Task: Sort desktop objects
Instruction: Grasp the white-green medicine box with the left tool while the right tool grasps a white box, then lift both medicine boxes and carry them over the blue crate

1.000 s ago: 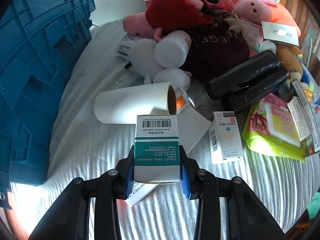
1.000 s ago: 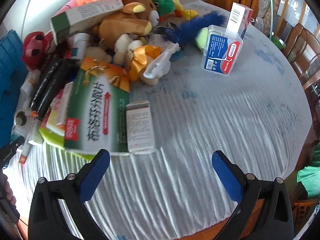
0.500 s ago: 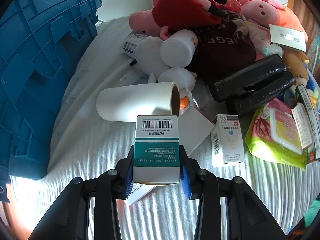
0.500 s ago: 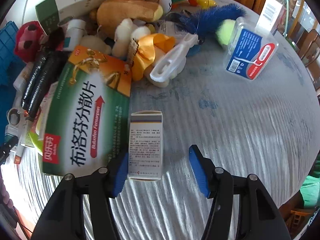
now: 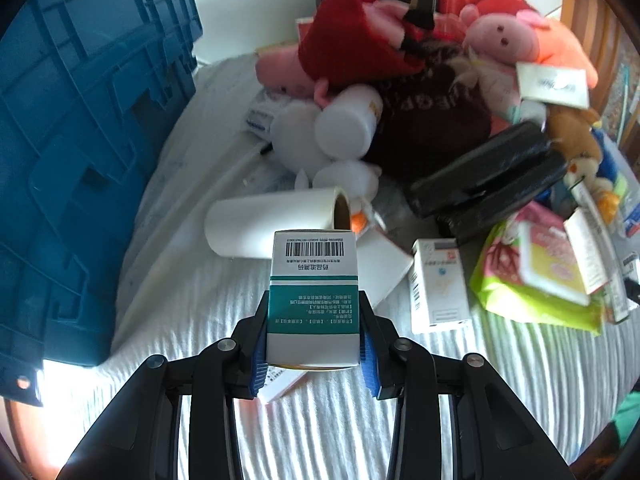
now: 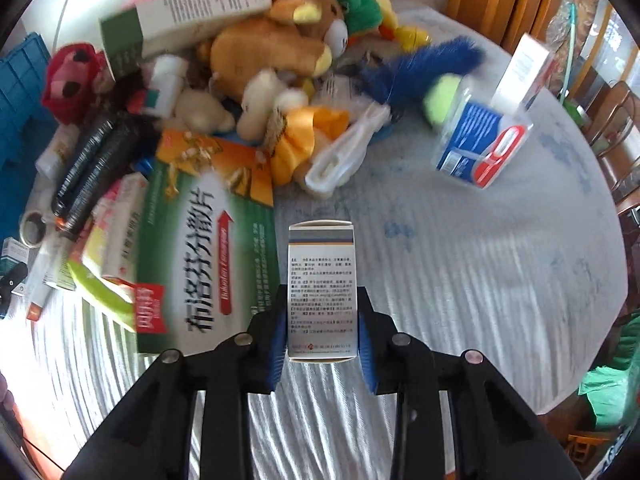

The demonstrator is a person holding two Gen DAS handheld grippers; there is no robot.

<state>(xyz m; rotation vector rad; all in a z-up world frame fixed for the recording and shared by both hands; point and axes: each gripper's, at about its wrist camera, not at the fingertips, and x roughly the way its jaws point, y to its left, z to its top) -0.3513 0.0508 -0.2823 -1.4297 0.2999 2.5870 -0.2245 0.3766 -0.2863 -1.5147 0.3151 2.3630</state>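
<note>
Open striped cloth is seen on the table (image 6: 500, 280) to the right of the right tongs (image 6: 322, 344), bounded farther off by a clear blue-labelled box (image 6: 482, 148). The left side there is closed off by a large green box (image 6: 208, 248) and a heap of plush toys (image 6: 272, 48). Ahead of the left tongs (image 5: 312, 344), passage is blocked by a white roll (image 5: 276, 222) and two black rolls (image 5: 488, 184); the left flank is walled by a blue crate (image 5: 80, 152), with a bare strip of cloth between.

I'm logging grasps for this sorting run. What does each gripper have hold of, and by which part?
Left gripper: teal-and-white medicine box, pinched across its lower side faces. Right gripper: jaws closing around the white printed box, pads at its lower sides.
</note>
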